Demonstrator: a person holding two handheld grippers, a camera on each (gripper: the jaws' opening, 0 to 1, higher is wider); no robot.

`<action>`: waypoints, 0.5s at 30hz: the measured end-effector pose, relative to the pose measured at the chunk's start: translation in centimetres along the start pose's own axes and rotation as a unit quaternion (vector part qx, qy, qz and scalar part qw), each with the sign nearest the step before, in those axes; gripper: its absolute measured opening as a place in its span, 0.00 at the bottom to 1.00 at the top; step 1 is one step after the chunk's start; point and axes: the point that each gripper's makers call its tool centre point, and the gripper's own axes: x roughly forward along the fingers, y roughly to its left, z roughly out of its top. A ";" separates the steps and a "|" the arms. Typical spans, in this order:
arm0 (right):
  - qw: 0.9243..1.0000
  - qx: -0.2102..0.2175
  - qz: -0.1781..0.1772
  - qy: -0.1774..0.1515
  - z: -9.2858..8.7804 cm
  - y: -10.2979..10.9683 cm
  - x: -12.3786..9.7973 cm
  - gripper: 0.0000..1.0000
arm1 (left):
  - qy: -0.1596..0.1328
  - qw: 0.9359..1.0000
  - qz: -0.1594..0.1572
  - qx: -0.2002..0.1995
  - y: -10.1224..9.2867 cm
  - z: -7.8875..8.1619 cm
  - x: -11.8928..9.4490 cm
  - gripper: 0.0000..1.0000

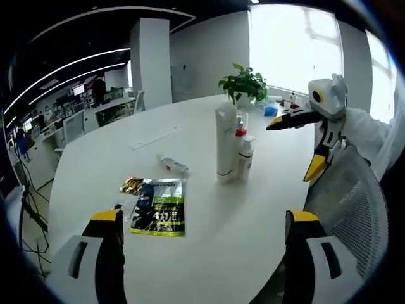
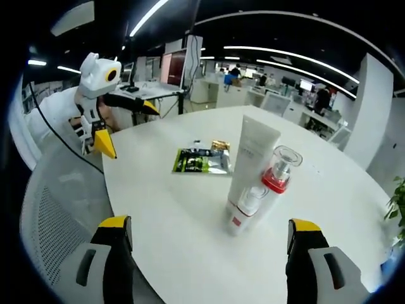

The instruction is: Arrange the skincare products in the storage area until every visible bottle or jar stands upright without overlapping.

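The left gripper (image 1: 202, 237) hangs above the near edge of the round white table (image 1: 240, 253), fingers spread wide and holding nothing. The right gripper (image 2: 207, 244) sits over the opposite edge, fingers likewise wide apart and unloaded.

Near the table centre three skincare products stand upright in a tight cluster: a tall white tube (image 1: 225, 142), a clear spray bottle with a red collar (image 1: 241, 130) and a short white bottle (image 1: 246, 157). In the right gripper view the short white bottle overlaps the tube base; contact between them cannot be told.

A small bottle (image 1: 173, 164) lies on its side, well apart from the cluster. A dark sachet (image 1: 158, 207) lies flat with a gold packet (image 1: 132, 185) at its corner. A potted plant (image 1: 244, 84) stands at the far edge. A mesh chair (image 1: 351, 202) stands beside the table
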 end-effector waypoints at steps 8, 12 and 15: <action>1.000 -0.002 -0.002 0.004 -0.1 0.2 0.0 1.00 | -0.007 1.000 0.002 -0.004 -0.2 0.1 -0.1 0.99; 1.000 0.001 0.002 0.007 -0.3 0.4 0.0 1.00 | 0.020 1.000 -0.022 0.009 -1.4 -1.0 -0.1 0.99; 1.000 0.001 0.000 0.005 -0.3 0.4 0.0 1.00 | 0.022 0.999 -0.025 0.002 -1.8 -1.3 0.0 0.99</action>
